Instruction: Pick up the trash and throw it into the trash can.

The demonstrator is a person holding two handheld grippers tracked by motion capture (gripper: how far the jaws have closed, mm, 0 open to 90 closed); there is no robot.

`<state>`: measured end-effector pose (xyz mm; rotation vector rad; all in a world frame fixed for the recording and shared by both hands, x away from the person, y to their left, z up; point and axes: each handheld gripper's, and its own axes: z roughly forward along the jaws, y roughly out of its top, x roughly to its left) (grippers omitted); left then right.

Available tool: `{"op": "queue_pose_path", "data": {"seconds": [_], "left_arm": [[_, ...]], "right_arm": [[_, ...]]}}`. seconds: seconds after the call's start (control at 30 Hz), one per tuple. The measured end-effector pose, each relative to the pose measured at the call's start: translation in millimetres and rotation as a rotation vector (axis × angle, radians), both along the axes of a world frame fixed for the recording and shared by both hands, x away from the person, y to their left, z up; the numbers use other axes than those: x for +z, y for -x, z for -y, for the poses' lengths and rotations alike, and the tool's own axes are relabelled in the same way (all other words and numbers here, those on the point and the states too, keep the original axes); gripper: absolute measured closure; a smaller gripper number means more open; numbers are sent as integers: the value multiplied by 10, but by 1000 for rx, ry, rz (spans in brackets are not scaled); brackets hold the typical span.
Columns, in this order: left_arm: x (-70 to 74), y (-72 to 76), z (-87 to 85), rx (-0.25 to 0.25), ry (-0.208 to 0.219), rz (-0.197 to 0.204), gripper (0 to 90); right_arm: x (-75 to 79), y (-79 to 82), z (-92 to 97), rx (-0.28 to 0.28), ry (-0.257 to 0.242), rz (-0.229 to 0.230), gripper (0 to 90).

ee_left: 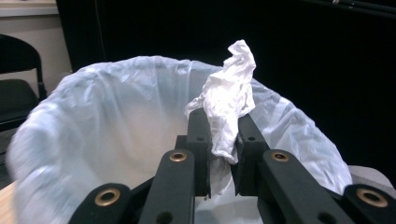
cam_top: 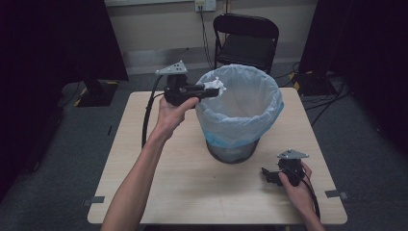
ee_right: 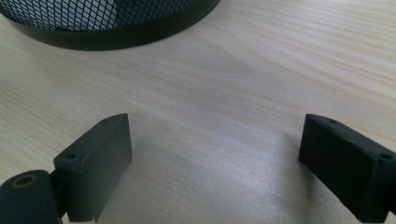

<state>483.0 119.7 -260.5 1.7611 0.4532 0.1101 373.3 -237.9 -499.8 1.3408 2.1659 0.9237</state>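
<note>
Left gripper point(cam_top: 211, 90) clamped on a crumpled white tissue point(ee_left: 229, 100), jaws nearly together with the tissue pinched between the pads and sticking up above them. Tissue held at the near-left rim of the bin point(cam_top: 240, 115), just over its pale liner point(ee_left: 102, 116). Right gripper point(ee_right: 215, 163) rests low on the table point(cam_top: 192, 187), right of the bin's mesh base, jaws wide apart, nothing between them.

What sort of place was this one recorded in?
Likely an indoor recording room or lab: a light wooden table on grey floor, a black folding chair by the wall, dark curtains, and a bag-lined wastebasket.
</note>
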Motion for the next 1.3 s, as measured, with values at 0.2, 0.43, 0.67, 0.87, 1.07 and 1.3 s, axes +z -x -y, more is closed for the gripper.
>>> {"op": "queue_pose_path", "data": {"seconds": [0.2,0.43,0.67,0.87,1.07,1.3], "left_arm": [[-16,-32,112,-23,-26,-22,654],[-15,-30,102,13,-8,-21,364],[12,-20,29,35,1,-5,240],[35,22,-87,57,15,3,166],[49,80,-260,64,3,16,158],[57,149,-475,98,21,17,159]], "right_arm": [[-1,-1,0,1,-1,1,86],[-1,-1,0,1,0,1,87],[-1,-1,0,0,0,2,87],[0,0,0,0,0,1,87],[-1,0,0,-1,0,1,87],[0,0,0,0,0,0,87]]}}
